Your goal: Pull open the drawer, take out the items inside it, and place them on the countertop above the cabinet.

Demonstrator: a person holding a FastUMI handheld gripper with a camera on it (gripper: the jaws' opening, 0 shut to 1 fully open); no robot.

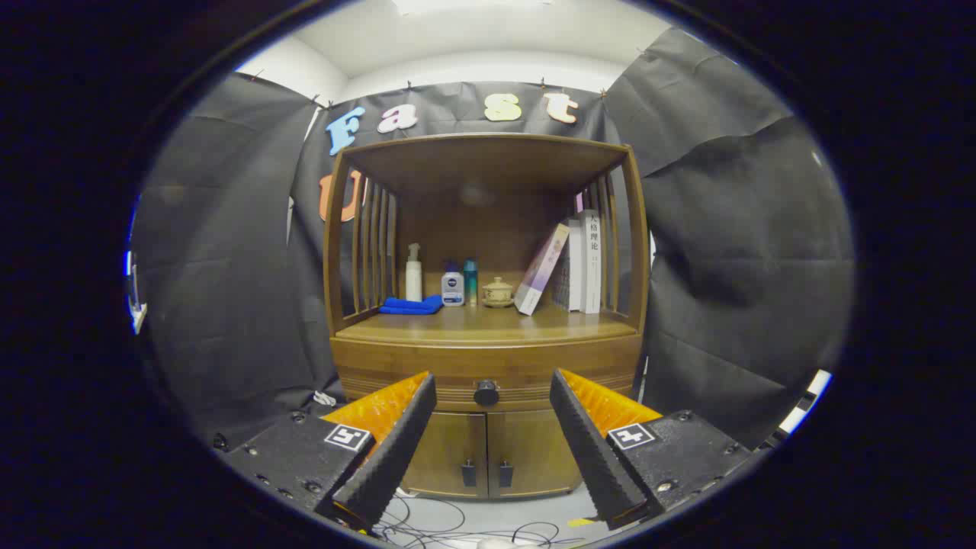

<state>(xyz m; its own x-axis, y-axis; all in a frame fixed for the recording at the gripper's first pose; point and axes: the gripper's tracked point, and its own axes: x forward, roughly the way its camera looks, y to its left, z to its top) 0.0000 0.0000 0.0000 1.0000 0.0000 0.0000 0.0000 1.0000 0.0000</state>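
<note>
I have the gripper (492, 442) spread wide and holding nothing, its two fingers framing the knob (486, 393) of the drawer (488, 377), which is shut. The knob sits beyond the fingertips, roughly centred in the gap, so the line-up looks good to me. The cabinet (488, 328) is some way ahead and nothing is touching yet.

The step in hand, as I judge it, is the approach to that knob. I want to go straight in and keep the knob midway between the fingers, then close on it only once the pads are either side of it. It is small and round, so a skewed grip would likely slip off. After that the pull should run straight back along the drawer's travel, level, without lifting or twisting.

The countertop (488, 324) above the drawer has bare wood near its front edge. Further back stand a folded blue cloth (412, 306), a pump bottle (413, 272), two smaller bottles (460, 284), a little lidded pot (498, 292) and some books (576, 263) leaning to the right. The bare front strip looks like the place to set things down.

What is in the drawer I cannot tell while it is shut. Below it are two small doors (488, 454), partly covered by my fingers. Loose cables (457, 526) lie on the floor, cut off behind the fingers.
</note>
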